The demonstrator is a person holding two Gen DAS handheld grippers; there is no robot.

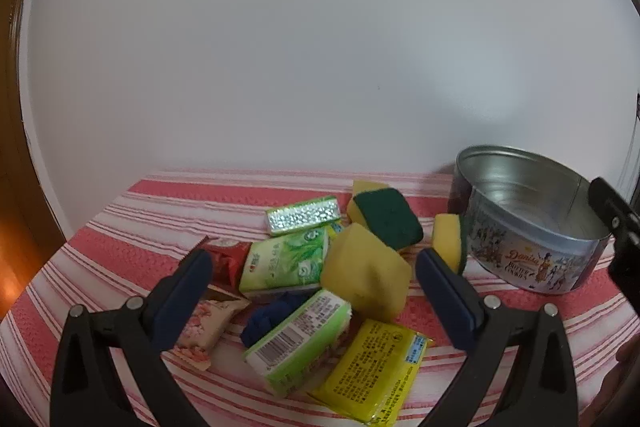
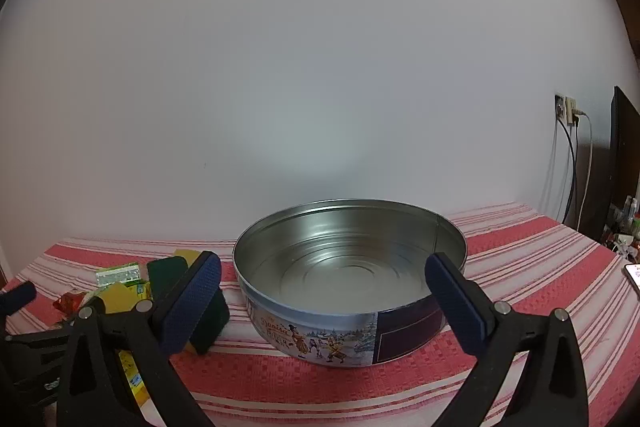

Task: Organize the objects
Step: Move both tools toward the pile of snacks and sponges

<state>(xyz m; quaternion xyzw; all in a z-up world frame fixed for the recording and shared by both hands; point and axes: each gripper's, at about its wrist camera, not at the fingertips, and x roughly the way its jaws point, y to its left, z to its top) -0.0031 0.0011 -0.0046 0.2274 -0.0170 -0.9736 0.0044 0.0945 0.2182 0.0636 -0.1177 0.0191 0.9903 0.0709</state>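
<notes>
A pile of small things lies on the red striped cloth (image 1: 120, 239): yellow sponges with green backs (image 1: 386, 217), a plain yellow sponge (image 1: 364, 271), green tissue packs (image 1: 286, 263), a barcode pack (image 1: 300, 339), a yellow packet (image 1: 376, 363), a silver-faced box (image 1: 302, 215), a blue cloth (image 1: 266, 315) and candy wrappers (image 1: 204, 327). My left gripper (image 1: 312, 275) is open and empty above the pile. An empty round cookie tin (image 2: 350, 279) stands to the right; it also shows in the left wrist view (image 1: 528, 215). My right gripper (image 2: 322, 281) is open and empty in front of the tin.
A white wall rises just behind the table. A phone (image 2: 634, 277) lies at the cloth's right edge. A wall socket with cables (image 2: 568, 111) and dark furniture (image 2: 624, 163) are at the far right. A wooden door frame (image 1: 12, 107) is at the left.
</notes>
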